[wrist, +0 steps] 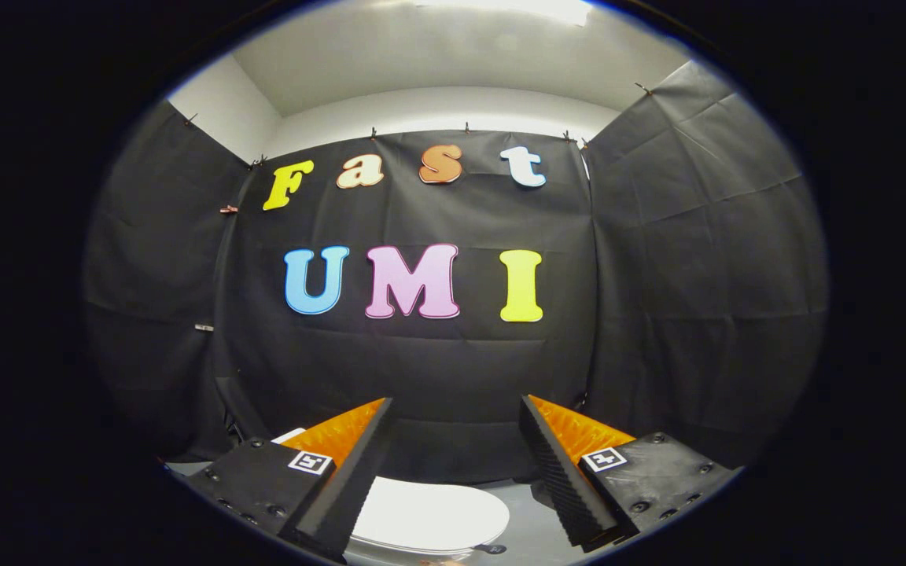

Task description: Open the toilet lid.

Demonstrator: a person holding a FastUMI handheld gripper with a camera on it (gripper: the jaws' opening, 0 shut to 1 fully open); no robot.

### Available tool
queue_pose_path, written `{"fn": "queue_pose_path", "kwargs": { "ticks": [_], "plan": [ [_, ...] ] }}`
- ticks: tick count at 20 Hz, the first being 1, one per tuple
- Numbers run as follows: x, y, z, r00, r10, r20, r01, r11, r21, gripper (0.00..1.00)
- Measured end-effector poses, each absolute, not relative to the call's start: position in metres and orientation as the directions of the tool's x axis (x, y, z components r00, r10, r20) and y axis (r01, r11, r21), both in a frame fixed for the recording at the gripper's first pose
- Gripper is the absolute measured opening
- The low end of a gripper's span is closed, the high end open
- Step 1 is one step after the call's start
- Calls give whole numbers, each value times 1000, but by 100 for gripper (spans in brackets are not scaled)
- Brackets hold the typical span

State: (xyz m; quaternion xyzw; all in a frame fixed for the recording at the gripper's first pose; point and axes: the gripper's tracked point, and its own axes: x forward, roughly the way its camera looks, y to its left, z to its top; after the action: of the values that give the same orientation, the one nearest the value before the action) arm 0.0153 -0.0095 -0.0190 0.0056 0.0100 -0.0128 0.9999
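Hovering above the closed white toilet lid [429, 515], tongs [453, 413] spread wide, gripping nothing, lid low between the fingers, black cloth wall [437, 362] beyond, pale floor [528, 534] beside the lid

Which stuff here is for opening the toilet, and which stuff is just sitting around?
For the job:
- toilet lid, white, lying flat and closed, below and between the fingers
- gripper, fingers spread wide, touching nothing

Just there:
- black cloth wall behind
- small clips pinning the cloth
- grey floor beside the toilet
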Motion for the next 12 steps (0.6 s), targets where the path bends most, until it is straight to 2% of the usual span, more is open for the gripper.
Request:
{"fn": "queue_pose_path", "kwargs": {
  "ticks": [7, 12],
  "plan": [
    [43, -24, -55, 997, -43, -65, 51, 991, 127, 98],
    [56, -50, -107, 985, -94, -143, 120, 974, 190, 98]
  ]
}}
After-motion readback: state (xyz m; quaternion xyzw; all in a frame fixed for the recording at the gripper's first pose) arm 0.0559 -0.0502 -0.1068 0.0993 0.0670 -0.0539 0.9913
